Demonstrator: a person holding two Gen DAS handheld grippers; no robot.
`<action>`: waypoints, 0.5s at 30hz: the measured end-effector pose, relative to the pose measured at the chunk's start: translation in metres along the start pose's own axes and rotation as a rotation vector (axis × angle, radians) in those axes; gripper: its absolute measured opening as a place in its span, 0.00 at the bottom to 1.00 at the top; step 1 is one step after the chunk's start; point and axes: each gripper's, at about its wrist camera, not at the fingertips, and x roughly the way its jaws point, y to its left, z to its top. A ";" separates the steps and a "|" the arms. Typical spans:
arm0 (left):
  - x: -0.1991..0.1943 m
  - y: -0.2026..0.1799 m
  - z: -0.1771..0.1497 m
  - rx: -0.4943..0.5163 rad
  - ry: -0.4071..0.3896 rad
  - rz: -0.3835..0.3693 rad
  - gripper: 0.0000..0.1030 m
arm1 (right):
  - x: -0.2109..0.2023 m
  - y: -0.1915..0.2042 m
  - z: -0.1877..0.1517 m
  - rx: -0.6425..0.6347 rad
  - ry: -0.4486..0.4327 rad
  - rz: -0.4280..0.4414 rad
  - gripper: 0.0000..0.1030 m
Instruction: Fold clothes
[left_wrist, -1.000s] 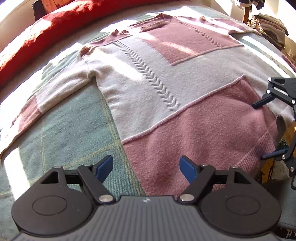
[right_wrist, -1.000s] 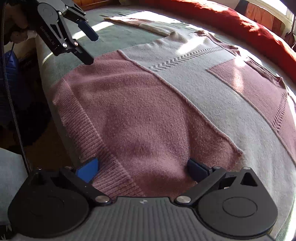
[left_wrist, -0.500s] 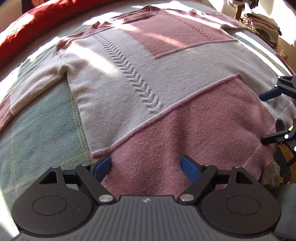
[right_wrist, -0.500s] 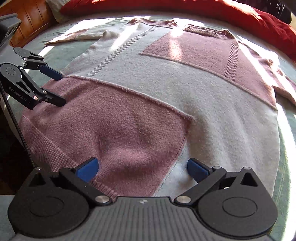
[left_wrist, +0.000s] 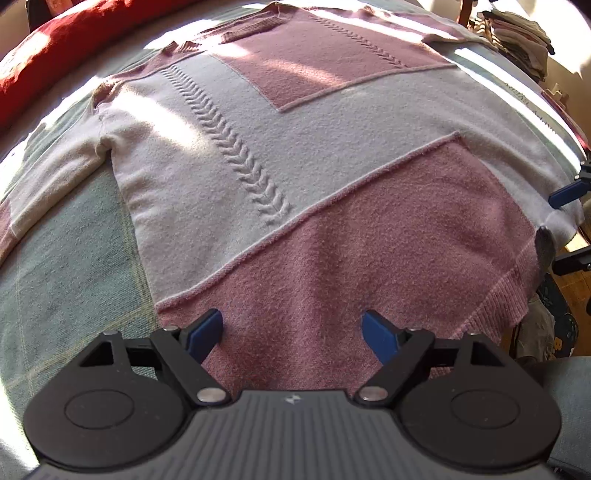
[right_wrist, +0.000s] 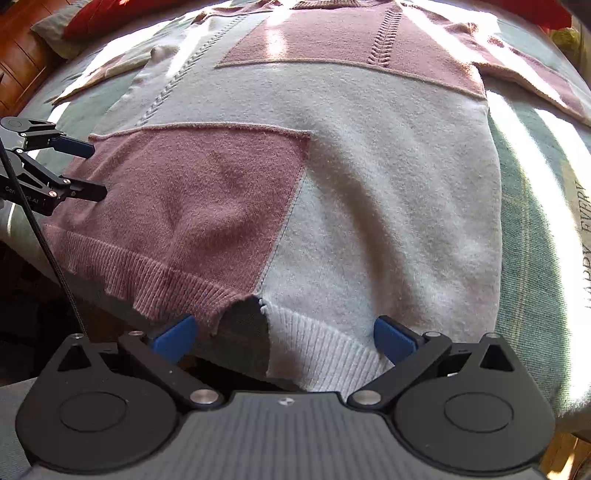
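Pink-and-white sweater (left_wrist: 295, 155) flat on the bed (left_wrist: 62, 258), both grippers' fingers (left_wrist: 205, 334) (right_wrist: 393, 339) spread wide, gripping nothing

Two black tongs: left tongs (left_wrist: 291, 334) and right tongs (right_wrist: 284, 338), each with blue pads on the fingertips (left_wrist: 205, 332), black linkage bars, silver pivot screws (left_wrist: 211, 396) and round discs beside a ribbed grey housing with small logo. Thin black cable (right_wrist: 44, 243) along left tongs, white lettering on its side.

sweater (left_wrist: 295, 155) flat on green-blanketed bed (left_wrist: 66, 258)
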 end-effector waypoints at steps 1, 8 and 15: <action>0.000 0.000 0.000 -0.001 0.002 0.002 0.81 | -0.006 -0.003 0.004 0.014 -0.025 -0.001 1.00; 0.002 -0.004 0.008 0.008 -0.005 0.016 0.81 | 0.002 -0.046 0.064 0.016 -0.179 -0.044 1.00; -0.010 -0.014 0.006 0.098 -0.055 0.058 0.81 | 0.004 -0.085 0.076 0.059 -0.148 -0.043 1.00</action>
